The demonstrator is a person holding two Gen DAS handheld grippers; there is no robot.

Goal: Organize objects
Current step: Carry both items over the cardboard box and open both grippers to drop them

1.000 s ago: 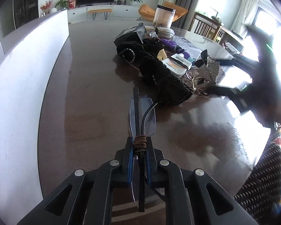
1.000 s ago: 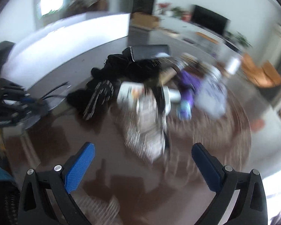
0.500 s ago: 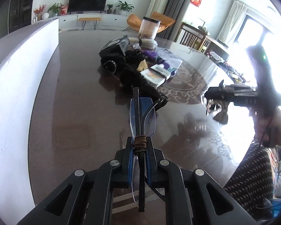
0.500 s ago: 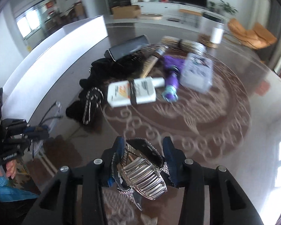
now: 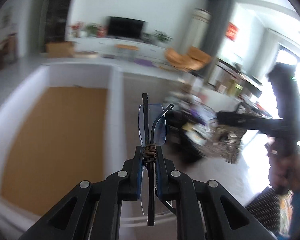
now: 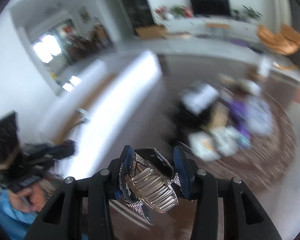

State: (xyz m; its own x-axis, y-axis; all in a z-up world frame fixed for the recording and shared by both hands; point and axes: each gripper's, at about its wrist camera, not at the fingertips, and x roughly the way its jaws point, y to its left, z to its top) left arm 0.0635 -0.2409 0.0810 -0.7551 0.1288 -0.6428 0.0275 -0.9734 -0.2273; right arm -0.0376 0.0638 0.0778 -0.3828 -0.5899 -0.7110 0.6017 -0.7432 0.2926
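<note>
My left gripper (image 5: pixel 149 152) is shut on folded rimless glasses (image 5: pixel 152 125) bound with brown cord, held in the air above the table. My right gripper (image 6: pixel 153 156) is shut on a sparkly rhinestone hair claw (image 6: pixel 150 184). The right gripper (image 5: pixel 228 118) with the clip shows at the right of the left wrist view. The left gripper (image 6: pixel 56 150) shows at the left of the right wrist view. A blurred pile of objects (image 6: pixel 226 120) lies on the dark brown table (image 6: pixel 150 104).
A white box with an orange-brown floor (image 5: pixel 52 140) stands at the table's left side; its white wall (image 6: pixel 114 100) runs beside the table. A woven chair (image 5: pixel 268 210) is at lower right. Both views are motion-blurred.
Both grippers have risen and swung left toward the white box, each still holding its object. The right gripper went from open to shut on the hair claw, lifting it off the table.
</note>
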